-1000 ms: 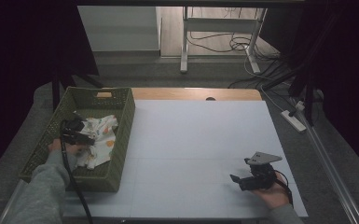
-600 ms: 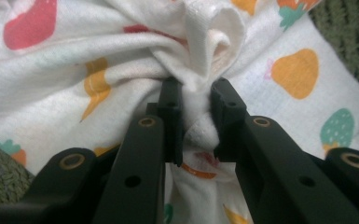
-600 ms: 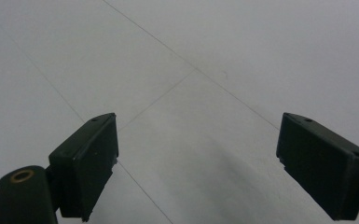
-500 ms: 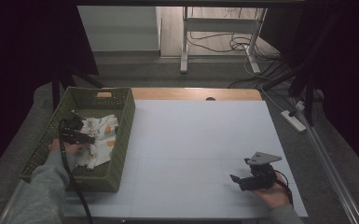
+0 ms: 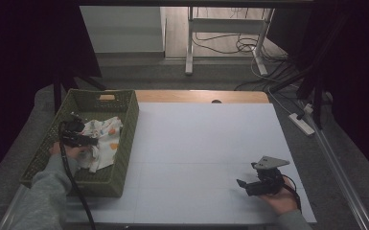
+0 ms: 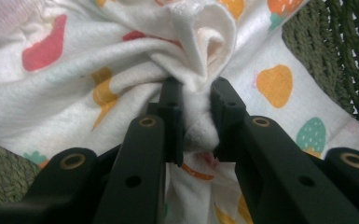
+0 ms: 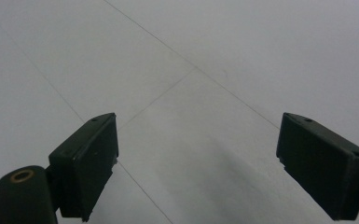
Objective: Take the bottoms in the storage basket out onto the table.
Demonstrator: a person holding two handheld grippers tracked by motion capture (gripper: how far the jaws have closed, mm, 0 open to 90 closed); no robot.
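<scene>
Nothing moved since; left gripper [image 6: 196, 98] jaws pinch cloth [image 6: 121, 60] fold btwn them.

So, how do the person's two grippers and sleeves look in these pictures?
Both grippers are black. The left gripper has two flat, blocky black jaws on arms with brass-coloured rivets, and a black cable trails from it. The right gripper carries a grey three-cornered plate on top and a thin black cable. The person wears light grey sleeves.
</scene>
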